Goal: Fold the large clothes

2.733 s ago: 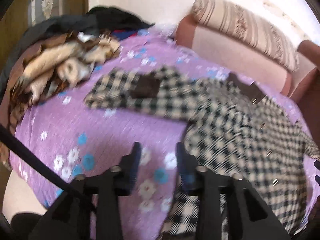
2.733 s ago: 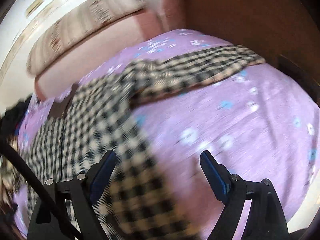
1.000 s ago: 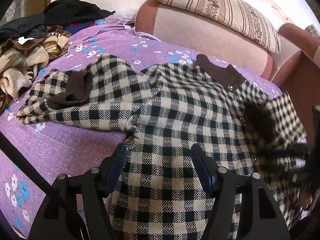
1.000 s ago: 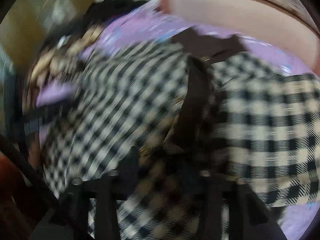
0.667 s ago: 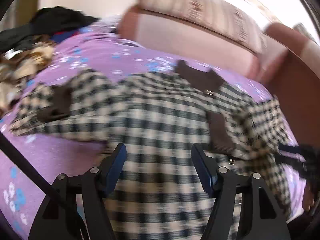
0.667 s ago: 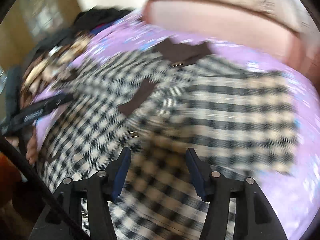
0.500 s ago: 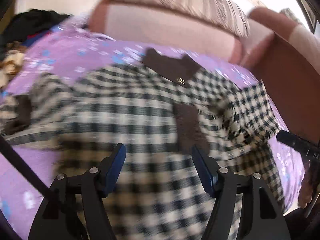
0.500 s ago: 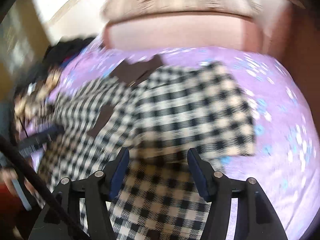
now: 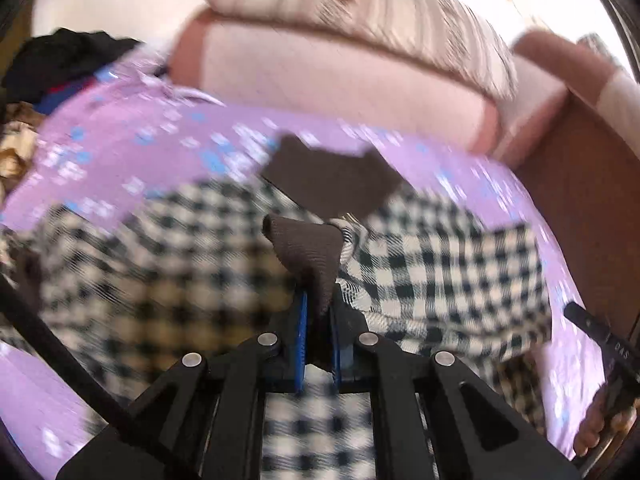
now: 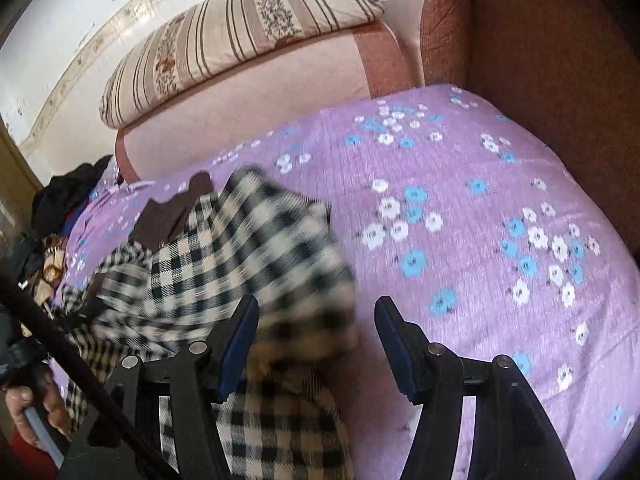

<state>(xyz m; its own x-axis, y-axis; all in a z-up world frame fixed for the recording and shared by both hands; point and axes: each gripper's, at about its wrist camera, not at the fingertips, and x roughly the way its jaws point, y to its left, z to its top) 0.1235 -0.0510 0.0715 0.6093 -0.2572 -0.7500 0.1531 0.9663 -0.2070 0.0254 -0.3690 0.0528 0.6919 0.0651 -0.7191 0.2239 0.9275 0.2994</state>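
Left wrist view: the left gripper (image 9: 318, 320) is clamped on a brown ribbed cuff (image 9: 308, 248) of the checked coat (image 9: 432, 264), lifting it off the rest. The coat lies spread on the purple flowered sheet (image 9: 132, 148) with its brown collar (image 9: 332, 176) pointing away toward the pink sofa back (image 9: 340, 80), its long axis running from the camera to that collar. A striped cushion (image 9: 360, 12) sits on top of the sofa back, and a dark heap of clothes (image 9: 60, 60) lies at the far left. Right wrist view: the right gripper (image 10: 316, 340) hangs with its blue-padded fingers (image 10: 240, 336) wide apart over the coat's near edge, holding nothing. The woolly black-and-cream check is bunched and folded to the left, collar (image 10: 168, 212) at the far end, with bare sheet (image 10: 480, 240) to the right. A reddish-brown armrest (image 10: 540, 40) rises behind the sheet.
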